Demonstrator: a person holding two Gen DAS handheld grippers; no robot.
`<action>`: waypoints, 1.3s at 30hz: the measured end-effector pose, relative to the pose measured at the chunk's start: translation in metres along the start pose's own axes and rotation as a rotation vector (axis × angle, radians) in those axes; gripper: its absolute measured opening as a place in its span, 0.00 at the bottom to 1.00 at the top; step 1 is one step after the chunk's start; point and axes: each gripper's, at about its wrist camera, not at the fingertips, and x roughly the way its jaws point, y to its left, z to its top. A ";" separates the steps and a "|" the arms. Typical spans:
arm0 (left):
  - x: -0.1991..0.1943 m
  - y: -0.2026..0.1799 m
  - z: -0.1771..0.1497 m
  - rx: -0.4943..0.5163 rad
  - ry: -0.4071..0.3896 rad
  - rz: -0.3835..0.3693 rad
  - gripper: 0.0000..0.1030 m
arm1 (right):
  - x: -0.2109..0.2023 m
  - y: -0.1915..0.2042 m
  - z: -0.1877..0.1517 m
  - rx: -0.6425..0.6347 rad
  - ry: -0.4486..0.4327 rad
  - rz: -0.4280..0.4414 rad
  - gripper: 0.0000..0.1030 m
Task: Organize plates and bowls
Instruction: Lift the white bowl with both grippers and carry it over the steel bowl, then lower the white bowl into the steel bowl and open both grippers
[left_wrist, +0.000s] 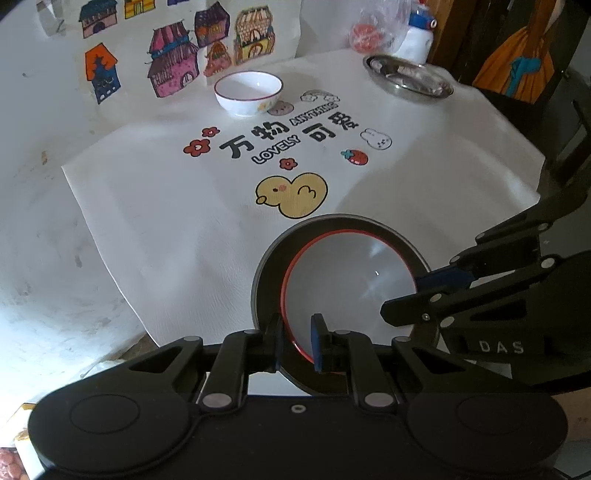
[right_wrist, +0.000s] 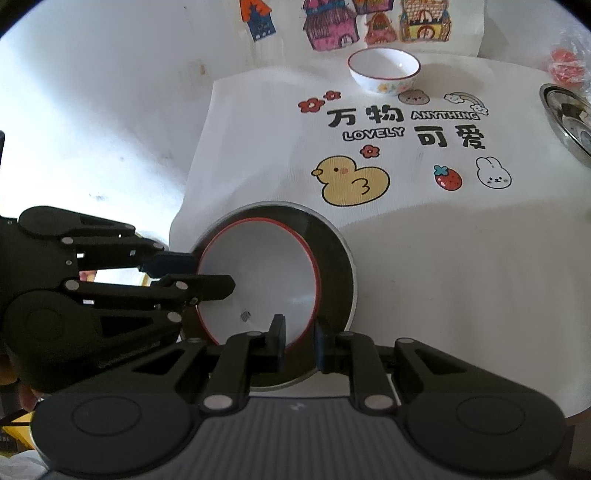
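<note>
Scene: a tabletop (left_wrist: 461, 122) covered by a white cloth printed with a yellow duck and cartoon lettering.
Nested pair: a white red-rimmed bowl (left_wrist: 347, 288) sits inside a dark plate (left_wrist: 266, 269) with a grey edge, at the near edge of the cloth.
Left gripper (left_wrist: 297, 343): jaws straddle the near rim of the red-rimmed bowl, one inside and one outside; whether they pinch it cannot be told.
Right gripper (right_wrist: 300, 343): jaws likewise straddle the bowl's rim from another side; contact is unclear.
Other dishes: a small white bowl with floral print (left_wrist: 248, 92) stands far back, well apart; a steel dish (left_wrist: 406, 75) sits at the far right.
Step judged: seating or lifting the bowl on the plate.
Doing it well: probably keep both grips level, move slowly, and keep the plate from sliding off the cloth edge.
</note>
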 end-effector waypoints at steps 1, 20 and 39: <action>0.001 0.000 0.001 0.004 0.007 0.001 0.15 | 0.001 0.001 0.001 -0.004 0.011 -0.004 0.18; 0.006 0.004 0.019 0.023 0.071 -0.036 0.26 | 0.005 0.004 0.011 -0.033 0.071 -0.032 0.22; -0.032 0.032 0.052 -0.032 -0.096 -0.007 0.70 | -0.051 -0.015 0.027 -0.031 -0.091 -0.020 0.71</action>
